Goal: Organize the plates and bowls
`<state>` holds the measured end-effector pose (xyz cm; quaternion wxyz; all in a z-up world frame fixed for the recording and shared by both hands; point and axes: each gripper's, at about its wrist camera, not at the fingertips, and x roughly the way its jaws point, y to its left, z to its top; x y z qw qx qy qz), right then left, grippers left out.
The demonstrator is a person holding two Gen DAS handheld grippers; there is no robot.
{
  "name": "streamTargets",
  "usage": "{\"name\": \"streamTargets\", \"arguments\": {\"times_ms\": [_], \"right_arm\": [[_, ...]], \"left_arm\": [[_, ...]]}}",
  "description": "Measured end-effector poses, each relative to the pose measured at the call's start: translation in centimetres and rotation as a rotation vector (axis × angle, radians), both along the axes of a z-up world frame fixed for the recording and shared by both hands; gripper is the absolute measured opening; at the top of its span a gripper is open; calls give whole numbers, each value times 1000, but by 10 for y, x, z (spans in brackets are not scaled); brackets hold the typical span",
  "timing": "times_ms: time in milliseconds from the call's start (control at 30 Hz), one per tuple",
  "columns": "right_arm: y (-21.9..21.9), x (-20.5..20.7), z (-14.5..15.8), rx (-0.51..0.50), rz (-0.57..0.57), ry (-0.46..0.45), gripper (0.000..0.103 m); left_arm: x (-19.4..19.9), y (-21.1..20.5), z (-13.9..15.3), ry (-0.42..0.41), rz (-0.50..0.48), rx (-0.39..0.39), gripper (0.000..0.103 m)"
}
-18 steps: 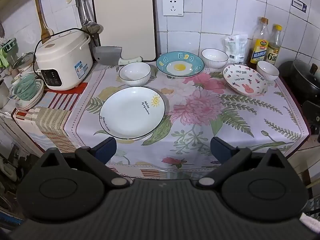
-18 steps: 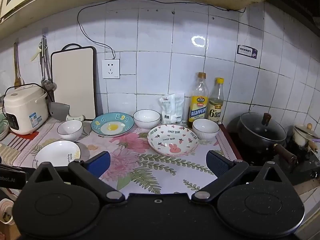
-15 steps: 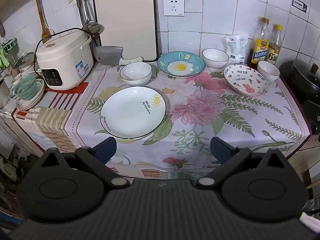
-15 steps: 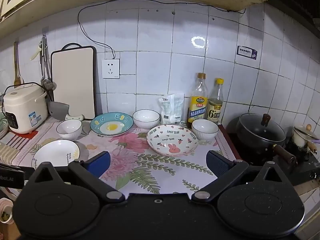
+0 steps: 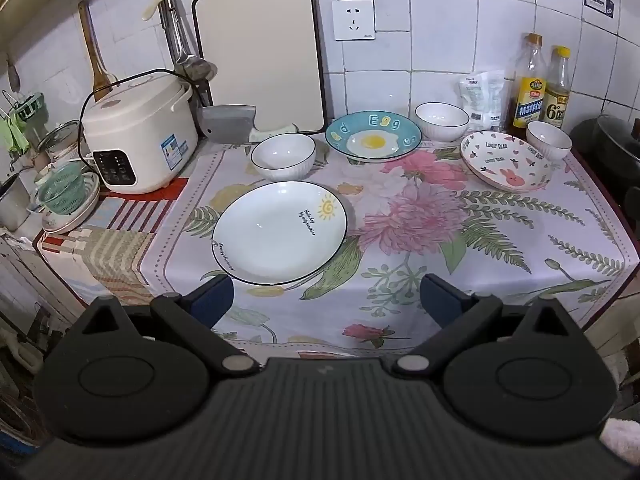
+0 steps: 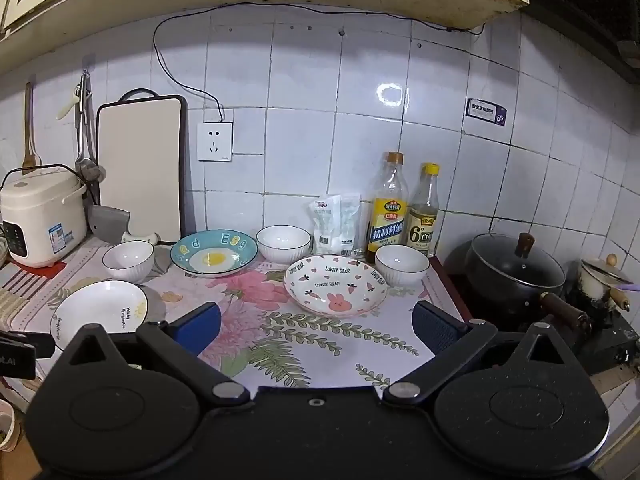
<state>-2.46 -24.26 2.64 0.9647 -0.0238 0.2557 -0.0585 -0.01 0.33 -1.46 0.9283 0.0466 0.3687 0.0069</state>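
Left gripper (image 5: 326, 296): fingers spread, gripping nothing, hovering low-centre by the white plate (image 5: 280, 232). Right gripper (image 6: 316, 326): likewise released, facing the rabbit plate (image 6: 335, 291) mid-frame. Bowls are sitting behind. Advice: pinch rims squarely, stacking plates first.

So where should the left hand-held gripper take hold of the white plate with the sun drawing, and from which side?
Probably at the near rim of the white sun plate, coming in low from the front edge of the counter. The plate lies flat on the floral cloth with a raised, sloping rim, nothing stacked on it, and the open left hand-held gripper already faces that edge. One finger goes over the rim, one under.
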Motion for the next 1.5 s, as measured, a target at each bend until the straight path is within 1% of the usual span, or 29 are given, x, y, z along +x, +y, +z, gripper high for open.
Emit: {"name": "streamTargets", "arguments": {"times_ms": [333,667,867,1033,1233,1433,1500], "right_arm": [[5,0,-8,5,16,27,103],[5,1,-15,16,13,39,103],[6,2,-19,21,13,49,103],[6,2,-22,15,17,54,103],[6,3,-26,35,26,61,103],[9,2,-28,23,27,56,103],[8,2,-28,26,24,53,103]], "left_arm": [[1,-4,-9,2,-18,15,101],[-3,1,-16,-31,-18,-26,101],[0,7,-21,-35,14,-41,101],[2,15,-26,-20,28,-72,101],[3,19,-31,-18,45,-65,101],[1,18,-32,-26,33,-67,102],[-2,17,-32,-41,22,-62,101]]}}
